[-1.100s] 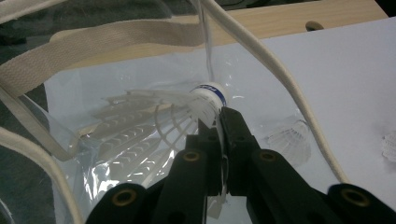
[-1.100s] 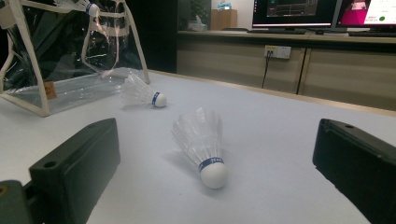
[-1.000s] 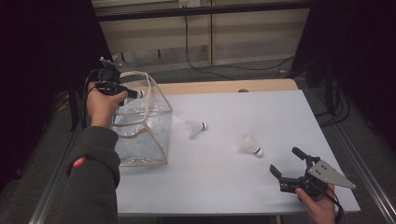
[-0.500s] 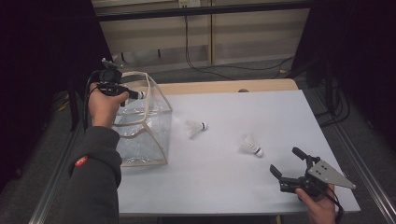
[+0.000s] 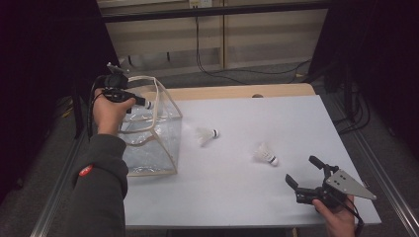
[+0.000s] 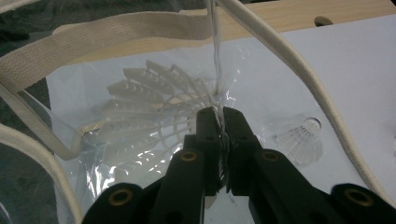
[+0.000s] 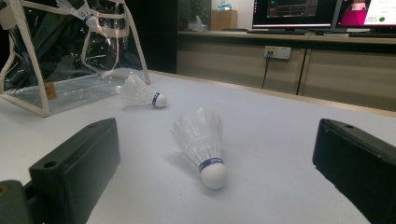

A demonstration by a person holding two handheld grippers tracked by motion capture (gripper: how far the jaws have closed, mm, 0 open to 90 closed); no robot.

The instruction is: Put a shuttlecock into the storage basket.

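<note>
Lying tilted, white feathered shuttlecock (image 7: 201, 144) with blue-banded cork tip

Left forearm wears a dark grey long sleeve (image 5: 101, 182) bearing a small red oval patch (image 5: 85, 171) near the cuff. Both handheld units, the black left gripper (image 6: 219, 122) and the black right gripper (image 5: 305, 172), have blocky matte jaws. Brass-coloured pivot screws (image 6: 189, 156) mark the left linkage; a grey three-cornered plate (image 5: 352, 184) tops the right.

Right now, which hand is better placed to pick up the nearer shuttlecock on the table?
Right. The right tool is open and faces the nearer shuttlecock directly, while the left tool is shut on the clear bag's wall.
</note>
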